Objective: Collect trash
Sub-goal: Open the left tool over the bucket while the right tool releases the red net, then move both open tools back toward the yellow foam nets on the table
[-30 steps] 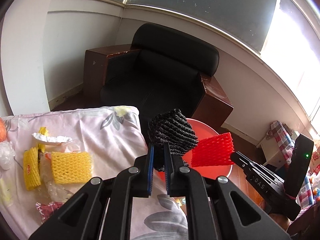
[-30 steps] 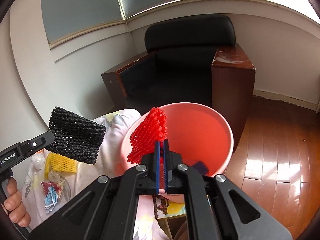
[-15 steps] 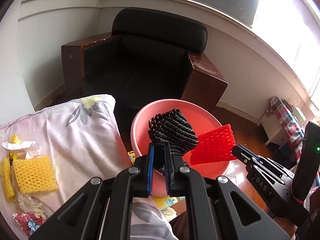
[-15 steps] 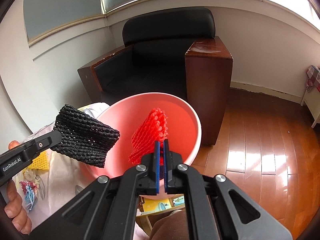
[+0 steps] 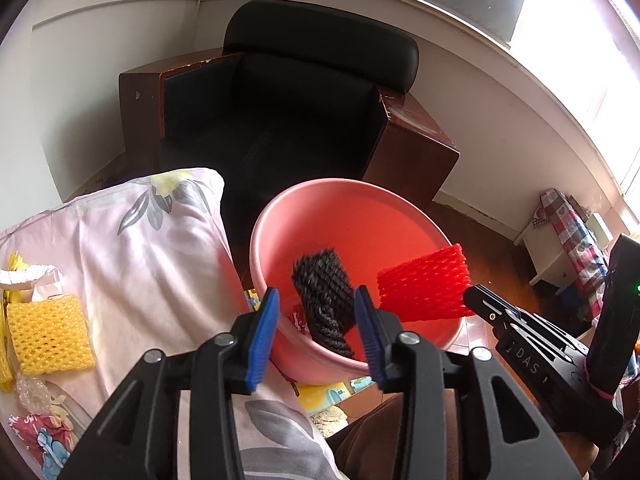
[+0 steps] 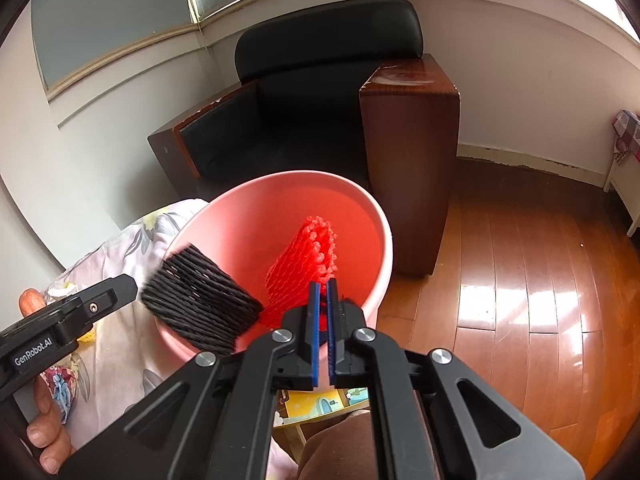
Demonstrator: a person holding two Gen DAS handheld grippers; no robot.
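Black foam netting hangs loose between your left tongs, whose jaws are opening; the pads no longer press on it and it looks blurred, so I judge it is dropping into the pink bucket straight ahead of and below those tongs. You have the tongs tipped downward over the bucket's mouth, which is why the piece should land inside and not on the floral sheet off to their left.

Your right tongs are pinched narrow on the lower edge of the red foam netting, which stands up in front of them, also over the bucket opening. That grip by the edge keeps the sleeve dangling clear of the rim, ready for the same release.

More trash waits to the left of your left tongs on the sheet: a yellow foam netting, a white crumpled wrapper beyond it, and a printed snack packet nearer you. In my judgement the next step is to let the red piece go, then swing back leftward for the yellow one.
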